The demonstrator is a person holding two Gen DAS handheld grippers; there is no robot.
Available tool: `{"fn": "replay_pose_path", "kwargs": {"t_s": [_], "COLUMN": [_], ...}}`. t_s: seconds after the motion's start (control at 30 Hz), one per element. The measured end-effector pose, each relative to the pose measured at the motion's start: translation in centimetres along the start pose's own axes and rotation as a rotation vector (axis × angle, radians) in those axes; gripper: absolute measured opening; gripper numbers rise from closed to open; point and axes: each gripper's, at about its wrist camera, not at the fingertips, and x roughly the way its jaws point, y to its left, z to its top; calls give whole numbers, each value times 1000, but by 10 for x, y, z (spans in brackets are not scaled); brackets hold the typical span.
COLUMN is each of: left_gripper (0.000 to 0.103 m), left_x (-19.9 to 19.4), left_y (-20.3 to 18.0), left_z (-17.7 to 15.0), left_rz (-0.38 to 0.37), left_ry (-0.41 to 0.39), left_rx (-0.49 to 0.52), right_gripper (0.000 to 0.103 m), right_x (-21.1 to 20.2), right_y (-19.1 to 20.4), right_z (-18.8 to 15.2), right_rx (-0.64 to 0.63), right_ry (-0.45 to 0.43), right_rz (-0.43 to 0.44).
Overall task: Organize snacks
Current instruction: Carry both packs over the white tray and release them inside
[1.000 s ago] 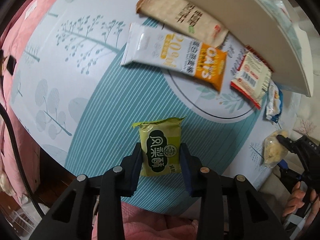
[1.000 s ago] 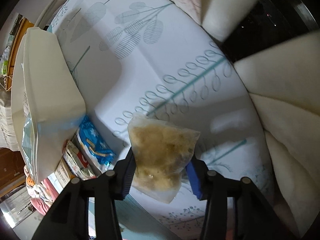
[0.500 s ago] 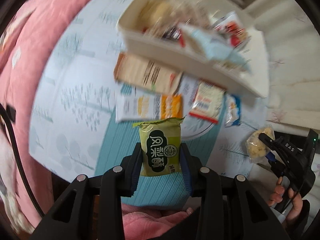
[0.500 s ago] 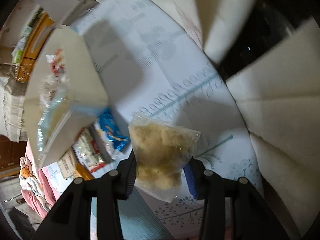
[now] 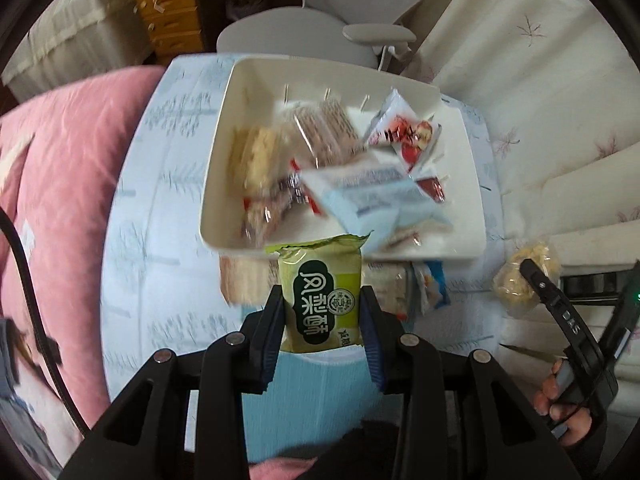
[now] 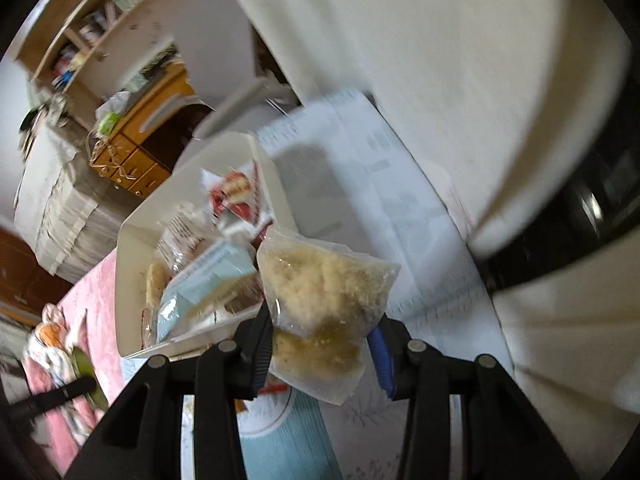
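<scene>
Both tongs have risen since a second ago, bringing the white bin's [image 5: 216, 184] inside into sight. Left tongs [image 5: 322, 316] clench the green packet [image 5: 322, 300], bin just ahead. Right tongs [image 6: 320, 344] clench the clear crumbly bag [image 6: 324, 292], bin ahead-left.

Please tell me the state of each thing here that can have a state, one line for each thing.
Left hand-held gripper: shut on the green snack packet, held up.
Right hand-held gripper: shut on the clear bag of crumbly snack, held up.
White bin: open, partly filled with packets.
</scene>
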Motion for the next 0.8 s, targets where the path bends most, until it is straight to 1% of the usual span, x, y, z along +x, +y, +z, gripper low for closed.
{"fn": "replay_pose_path", "kwargs": {"t_s": [0.07, 0.13, 0.2, 0.33, 0.37, 0.4, 0.43, 0.47, 0.5, 0.57, 0.63, 0.73, 0.8], "left_gripper": [35, 35, 35, 35, 37, 46, 54, 67, 68, 68, 68, 68, 68], "left_x": [2, 5, 12, 27, 29, 30, 29, 28, 25, 19, 18, 16, 14], "left_y": [2, 3, 5, 9, 10, 10, 10, 10, 10, 12, 15, 20, 22], "left_z": [9, 16, 24, 36, 38, 40, 40, 40, 39, 35, 32, 23, 14], "left_rz": [-15, -27, -35, -37, -32, -22, -16, -6, -4, -11, -24, -41, -53], "left_ry": [-35, -59, -69, -71, -76, -80, -83, -91, -106, -119, -110, -104, -104], "left_rx": [24, 38, 56, 68, 77, 90, 104, 120, 134, 153, 151, 157, 180], "right_gripper": [42, 42, 42, 42, 43, 44, 48, 60, 65, 65, 65, 65, 65], "right_x": [-3, -3, -2, 5, 9, 10, 11, 11, 9, 5, 3, 2, 0], "right_y": [9, 22, 35, 51, 54, 55, 57, 58, 57, 58, 56, 52, 49], "right_z": [1, 4, 6, 11, 12, 12, 12, 12, 11, 6, 2, -5, -11], "right_rx": [-40, -79, -120, -140, -136, -132, -125, -117, -111, -117, -123, -119, -117], "right_ry": [-38, -76, -110, -124, -124, -120, -109, -106, -116, -134, -141, -136, -137], "right_rz": [7, 38, 60, 67, 70, 72, 69, 65, 65, 68, 60, 49, 58]}}
